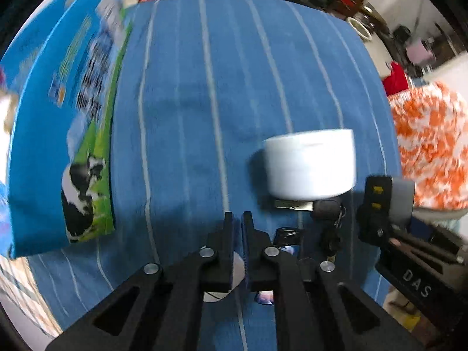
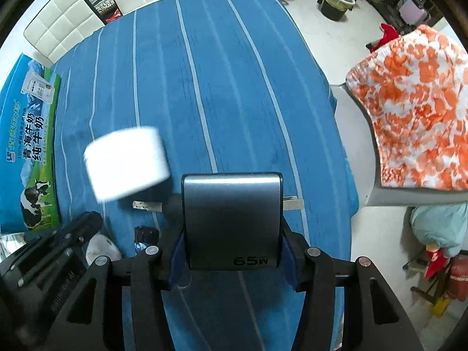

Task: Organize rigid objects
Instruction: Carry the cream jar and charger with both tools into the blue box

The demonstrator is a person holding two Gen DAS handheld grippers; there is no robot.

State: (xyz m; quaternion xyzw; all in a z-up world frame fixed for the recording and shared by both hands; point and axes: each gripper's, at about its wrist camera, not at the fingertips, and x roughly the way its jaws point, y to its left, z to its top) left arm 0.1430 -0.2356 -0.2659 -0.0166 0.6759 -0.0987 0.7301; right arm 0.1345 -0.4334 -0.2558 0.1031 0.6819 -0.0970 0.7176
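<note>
My right gripper (image 2: pixel 232 234) is shut on a grey charger block (image 2: pixel 231 219) marked 65W, held above the blue striped tablecloth (image 2: pixel 219 87). In the left wrist view that gripper (image 1: pixel 377 204) and charger (image 1: pixel 405 199) show at the right. My left gripper (image 1: pixel 237 219) has its jaws almost together, with nothing seen between the tips. A white object (image 1: pixel 222 289) shows behind its fingers; I cannot tell if it is held. A white cylinder (image 1: pixel 310 163) (image 2: pixel 125 161), blurred, stands ahead of both grippers. Keys with a black fob (image 1: pixel 327 209) and a small black item (image 2: pixel 146 234) lie near it.
A blue milk box (image 1: pixel 58 117) (image 2: pixel 29 146) stands along the table's left side. White padded chairs (image 2: pixel 73 20) are at the far end. An orange-and-white cloth (image 2: pixel 409 111) covers a chair at the right, past the table edge. A bin (image 2: pixel 336 0) stands on the floor.
</note>
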